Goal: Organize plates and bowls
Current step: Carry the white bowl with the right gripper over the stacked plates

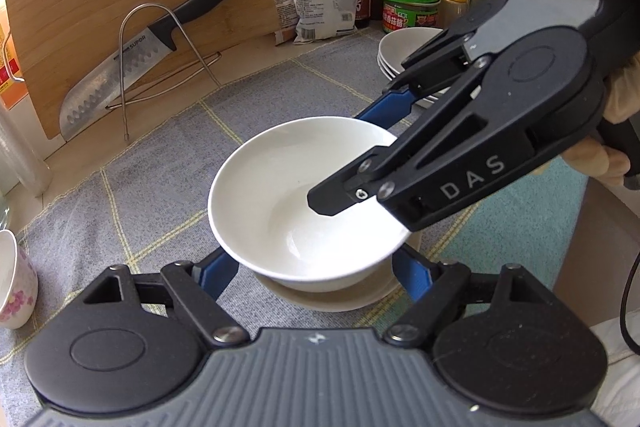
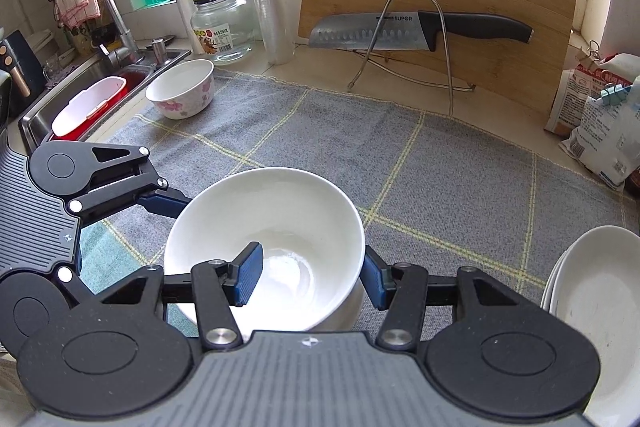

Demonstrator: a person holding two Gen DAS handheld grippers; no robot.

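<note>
- White bowl (image 2: 264,247) sits mid-frame, nested in a beige bowl (image 1: 332,297) on the grey cloth (image 2: 400,163); nothing in it but a pad.
- Right gripper (image 2: 310,277) clamps the bowl's rim, one pad inside, one outside.
- Left gripper (image 1: 316,273) straddles the beige bowl; grip unclear.
- Plate stack (image 2: 592,307) lower right, floral bowl (image 2: 182,91) upper left.

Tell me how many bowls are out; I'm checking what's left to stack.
3: a white bowl held at its rim by the right gripper, what looks like a second bowl directly under it, and a floral bowl beside the sink. More may hide underneath.
</note>
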